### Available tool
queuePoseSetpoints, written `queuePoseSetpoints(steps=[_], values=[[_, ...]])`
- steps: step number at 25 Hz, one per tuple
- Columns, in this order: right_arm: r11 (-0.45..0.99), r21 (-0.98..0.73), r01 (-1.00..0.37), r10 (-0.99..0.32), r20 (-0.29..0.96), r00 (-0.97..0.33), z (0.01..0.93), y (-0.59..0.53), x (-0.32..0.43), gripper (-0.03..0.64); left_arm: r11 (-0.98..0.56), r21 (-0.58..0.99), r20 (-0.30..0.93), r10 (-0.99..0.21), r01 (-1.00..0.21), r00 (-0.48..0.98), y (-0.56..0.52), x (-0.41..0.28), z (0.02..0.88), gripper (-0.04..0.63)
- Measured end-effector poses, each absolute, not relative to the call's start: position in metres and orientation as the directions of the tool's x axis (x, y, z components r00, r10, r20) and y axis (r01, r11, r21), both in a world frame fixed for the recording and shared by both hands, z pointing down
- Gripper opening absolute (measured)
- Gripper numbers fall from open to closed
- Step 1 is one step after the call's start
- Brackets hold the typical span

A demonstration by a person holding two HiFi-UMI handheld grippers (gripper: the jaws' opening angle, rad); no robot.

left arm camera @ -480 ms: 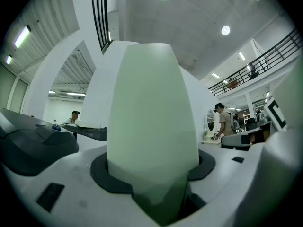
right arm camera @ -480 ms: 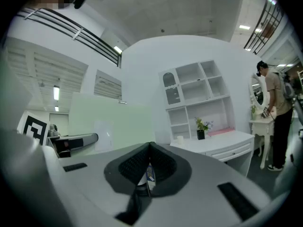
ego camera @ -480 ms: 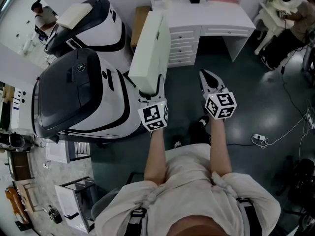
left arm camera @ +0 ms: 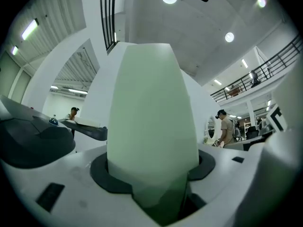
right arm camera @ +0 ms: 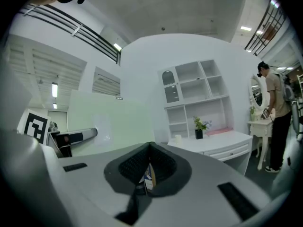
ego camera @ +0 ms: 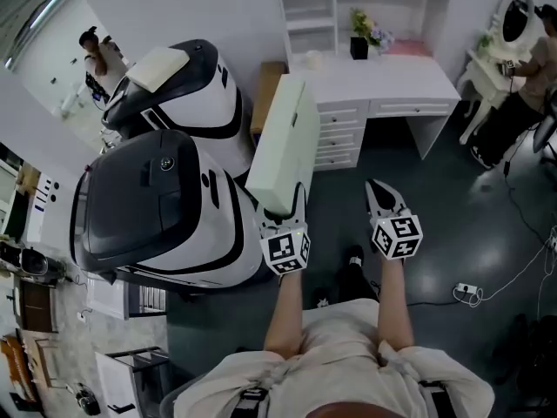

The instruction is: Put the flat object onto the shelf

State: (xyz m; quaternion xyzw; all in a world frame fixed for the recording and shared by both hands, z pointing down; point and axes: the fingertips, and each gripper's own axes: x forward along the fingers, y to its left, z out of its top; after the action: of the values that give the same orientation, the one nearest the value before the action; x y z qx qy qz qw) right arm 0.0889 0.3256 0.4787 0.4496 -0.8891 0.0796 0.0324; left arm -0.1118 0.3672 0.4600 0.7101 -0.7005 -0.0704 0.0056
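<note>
Grips a smooth pale-green slab (ego camera: 283,138) on edge in the left gripper (ego camera: 280,205). Presses the right gripper's (ego camera: 378,190) ribbed black pads (right arm camera: 133,165) together, empty.

The flat panel (ego camera: 283,142) was pale green. The desk (ego camera: 383,77) and shelf (ego camera: 306,11) were white. The floor (ego camera: 452,225) was dark grey. The marker cubes (ego camera: 396,235) bore black-and-white squares.
</note>
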Motion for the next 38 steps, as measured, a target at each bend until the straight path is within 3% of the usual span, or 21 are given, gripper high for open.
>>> queuePoseSetpoints(steps=[4,8,12,31,38], values=[[0.586,-0.137,-0.799,-0.794,0.098,-0.599,0.469,0.307,0.094,0.067,-0.048,0.205,-0.12,-0.992,-0.978,0.024,0.352,-0.112,0.459,0.267],[0.585,-0.145,-0.798,-0.793,0.105,-0.6,0.472,0.286,0.094,0.067,-0.08,0.163,-0.122,-0.991,-0.983,0.061,0.333,-0.106,0.456,0.267],[0.598,-0.149,-0.788,-0.783,0.1,-0.614,0.47,0.255,0.091,0.067,-0.103,0.249,-0.143,-0.987,-0.963,0.069,0.306,-0.106,0.454,0.267],[0.695,-0.209,-0.688,-0.701,0.014,-0.713,0.431,0.091,0.066,0.067,-0.015,0.265,-0.136,-0.99,-0.964,-0.022,0.172,-0.114,0.425,0.267],[0.723,-0.198,-0.662,-0.675,0.002,-0.738,0.426,0.052,0.074,0.067,0.01,0.368,-0.152,-0.986,-0.93,-0.071,0.135,-0.113,0.428,0.267]])
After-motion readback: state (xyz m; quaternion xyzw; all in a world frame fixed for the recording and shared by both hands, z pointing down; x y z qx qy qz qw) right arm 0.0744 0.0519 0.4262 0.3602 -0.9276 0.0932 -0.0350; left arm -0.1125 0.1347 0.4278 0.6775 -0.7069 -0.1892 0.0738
